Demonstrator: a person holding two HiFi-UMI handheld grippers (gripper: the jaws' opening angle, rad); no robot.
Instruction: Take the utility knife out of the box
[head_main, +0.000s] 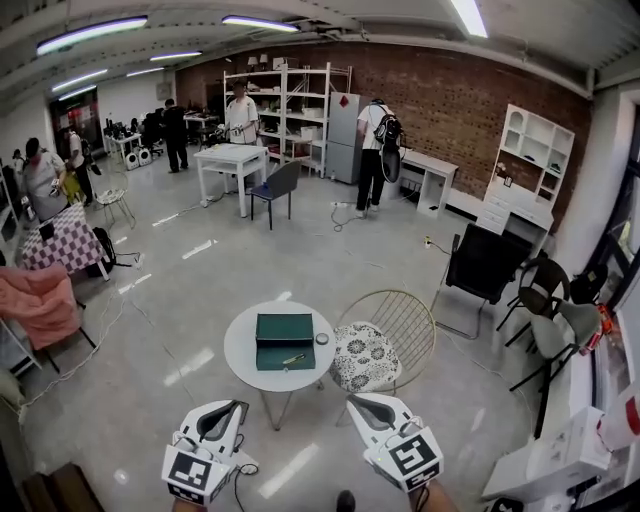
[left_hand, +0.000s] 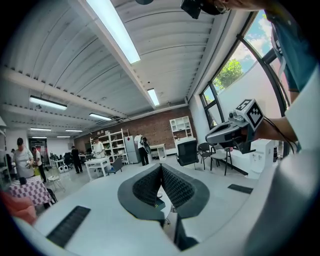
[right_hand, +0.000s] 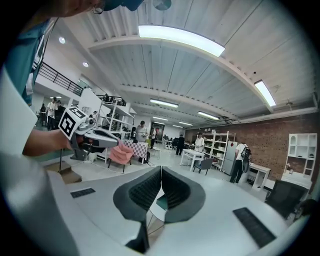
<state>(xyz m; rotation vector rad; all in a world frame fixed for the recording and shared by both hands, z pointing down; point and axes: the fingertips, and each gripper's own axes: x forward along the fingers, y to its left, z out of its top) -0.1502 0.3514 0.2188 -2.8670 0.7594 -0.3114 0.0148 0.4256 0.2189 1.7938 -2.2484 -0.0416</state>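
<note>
A dark green box (head_main: 284, 341) lies open on a small round white table (head_main: 240, 365) a short way ahead of me. A thin yellowish utility knife (head_main: 294, 359) rests in the box's near half. My left gripper (head_main: 238, 404) and right gripper (head_main: 352, 400) hover low, short of the table, both shut with nothing in them. In the left gripper view the jaws (left_hand: 161, 166) meet at the tips and the right gripper (left_hand: 235, 131) shows to the side. The right gripper view shows its closed jaws (right_hand: 161, 169), a sliver of the green box (right_hand: 161, 202) below them and the left gripper (right_hand: 87, 134).
A gold wire chair with a floral cushion (head_main: 365, 355) stands right against the table. A small round object (head_main: 322, 339) sits beside the box. A black chair (head_main: 485, 265) and more chairs stand at the right; people, tables and shelves fill the far room.
</note>
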